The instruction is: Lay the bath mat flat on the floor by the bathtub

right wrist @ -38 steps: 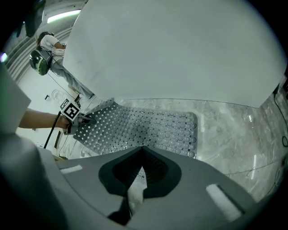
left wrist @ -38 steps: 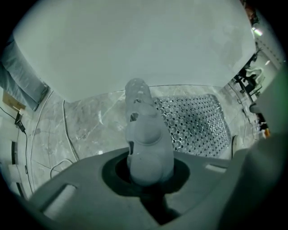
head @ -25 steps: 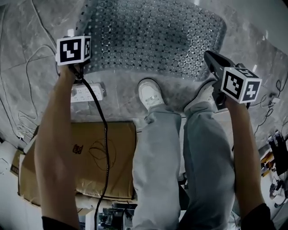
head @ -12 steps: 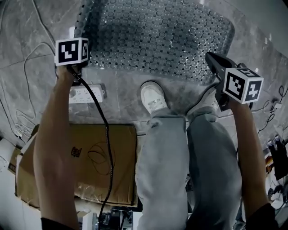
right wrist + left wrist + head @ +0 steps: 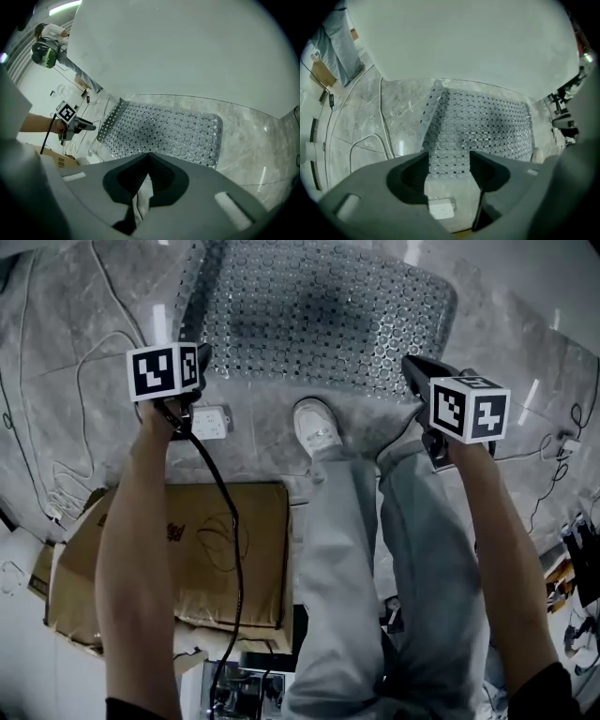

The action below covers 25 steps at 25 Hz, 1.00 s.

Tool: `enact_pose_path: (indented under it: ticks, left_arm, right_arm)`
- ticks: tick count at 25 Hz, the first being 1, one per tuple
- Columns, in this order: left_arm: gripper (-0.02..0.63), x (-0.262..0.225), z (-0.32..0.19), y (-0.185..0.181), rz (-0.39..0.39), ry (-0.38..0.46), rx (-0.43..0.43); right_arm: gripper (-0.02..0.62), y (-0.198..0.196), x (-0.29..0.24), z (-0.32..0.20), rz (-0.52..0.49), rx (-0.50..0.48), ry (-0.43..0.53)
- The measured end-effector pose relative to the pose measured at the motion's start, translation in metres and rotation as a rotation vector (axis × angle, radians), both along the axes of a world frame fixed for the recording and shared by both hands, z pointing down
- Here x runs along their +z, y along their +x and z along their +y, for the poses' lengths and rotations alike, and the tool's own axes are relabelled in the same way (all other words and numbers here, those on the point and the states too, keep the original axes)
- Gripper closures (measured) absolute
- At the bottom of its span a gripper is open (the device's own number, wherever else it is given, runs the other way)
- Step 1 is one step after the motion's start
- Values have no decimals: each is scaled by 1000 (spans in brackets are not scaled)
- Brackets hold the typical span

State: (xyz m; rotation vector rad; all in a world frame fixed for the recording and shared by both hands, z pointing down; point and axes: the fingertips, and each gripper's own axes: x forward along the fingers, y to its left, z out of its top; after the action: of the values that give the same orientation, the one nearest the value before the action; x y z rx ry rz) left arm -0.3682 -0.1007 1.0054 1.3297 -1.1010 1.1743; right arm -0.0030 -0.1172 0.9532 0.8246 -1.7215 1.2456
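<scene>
The bath mat (image 5: 319, 315) is translucent grey, dotted with bubbles and holes. It lies spread on the marble floor against the white bathtub (image 5: 464, 42). Its left edge (image 5: 433, 101) curls up a little. My left gripper (image 5: 199, 362) hovers just short of the mat's near left corner. Its jaws stand wide and are closing slightly, with nothing between them (image 5: 450, 164); the mat shows beyond them. My right gripper (image 5: 412, 367) hangs above the near right corner, jaws shut and empty (image 5: 149, 157). The whole mat (image 5: 164, 131) shows in the right gripper view.
A white power strip (image 5: 208, 423) lies on the floor below the left gripper, its black cable running back. A cardboard box (image 5: 187, 559) sits at the near left. Loose cables (image 5: 56, 409) trail at left. The person's white shoe (image 5: 317, 427) stands at the mat's near edge.
The left jaws have opened and let go of the mat's near left corner. Both grippers have drawn back a little from the mat's near edge, and the mat has settled flatter.
</scene>
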Motion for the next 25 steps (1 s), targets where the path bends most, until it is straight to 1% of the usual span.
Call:
enact_pose_path:
  ticks: [2, 4, 5, 8, 10, 11, 13, 16, 18, 20, 25]
  left_arm:
    - [341, -16, 0, 19, 26, -1, -5]
    - [378, -29, 6, 35, 36, -11, 2]
    - [386, -34, 10, 44, 46, -21, -3]
    - [397, -50, 19, 73, 97, -39, -66]
    - [422, -61, 28, 89, 106, -49, -103]
    - [445, -67, 33, 95, 103, -53, -114]
    - [518, -79, 41, 106, 96, -55, -140]
    - [602, -99, 50, 122, 106, -54, -218]
    - [603, -112, 57, 131, 116, -55, -262]
    - [603, -124, 63, 142, 131, -58, -283]
    - [603, -157, 74, 164, 148, -68, -260]
  right_arm:
    - [588, -3, -13, 2, -1, -22, -2]
    - [588, -5, -25, 10, -3, -57, -8]
    - [588, -3, -31, 12, -2, -63, -9]
    - [588, 10, -49, 6, 2, -35, -2]
    - [589, 19, -60, 9, 13, -33, -11]
    - [589, 23, -64, 12, 19, -39, -19]
    - [589, 31, -73, 15, 33, -52, -29]
    - [589, 39, -85, 16, 36, -52, -36]
    - [588, 42, -91, 21, 41, -57, -43]
    - [588, 46, -97, 24, 48, -71, -44]
    - [588, 40, -125, 35, -9, -77, -58]
